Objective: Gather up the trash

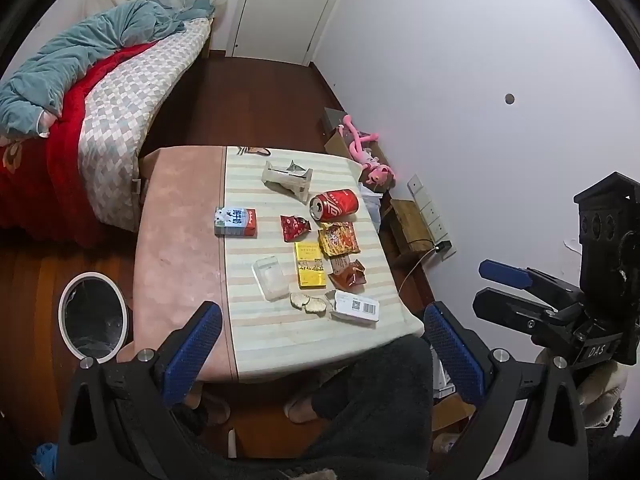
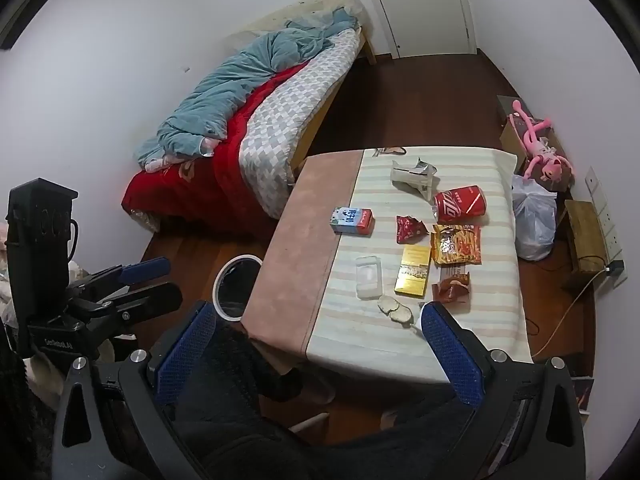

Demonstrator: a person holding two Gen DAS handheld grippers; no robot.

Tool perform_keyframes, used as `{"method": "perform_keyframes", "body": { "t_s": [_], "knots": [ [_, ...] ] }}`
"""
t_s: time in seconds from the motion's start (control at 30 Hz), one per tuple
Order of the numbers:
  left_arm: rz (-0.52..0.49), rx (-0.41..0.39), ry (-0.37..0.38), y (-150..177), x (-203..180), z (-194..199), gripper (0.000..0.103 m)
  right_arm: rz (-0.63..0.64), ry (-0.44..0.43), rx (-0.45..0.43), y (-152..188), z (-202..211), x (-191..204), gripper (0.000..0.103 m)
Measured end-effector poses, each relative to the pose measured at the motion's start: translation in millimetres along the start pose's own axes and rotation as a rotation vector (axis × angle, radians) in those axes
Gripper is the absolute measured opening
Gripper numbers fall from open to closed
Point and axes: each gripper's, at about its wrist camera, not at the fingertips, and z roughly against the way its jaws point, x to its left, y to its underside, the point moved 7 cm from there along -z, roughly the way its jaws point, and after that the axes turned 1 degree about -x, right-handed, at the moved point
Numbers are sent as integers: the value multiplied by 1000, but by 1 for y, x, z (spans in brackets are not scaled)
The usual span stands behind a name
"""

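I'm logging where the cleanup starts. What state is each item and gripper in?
left gripper: open, empty.
right gripper: open, empty.
red can: lying on its side, on the table.
milk carton: lying flat.
clear plastic box: lying flat, looks empty.
red snack wrapper: torn open, crumpled.
trash bin: open, dark liner, on floor.
door: closed.
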Motion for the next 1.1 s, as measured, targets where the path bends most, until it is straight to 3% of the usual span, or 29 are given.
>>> {"method": "perform_keyframes", "body": {
  "t_s": [1.1],
  "knots": [
    [-14, -10, -6, 1, -1, 5, 103, 23, -15, -10, 0, 4, 11, 103]
  ]
}}
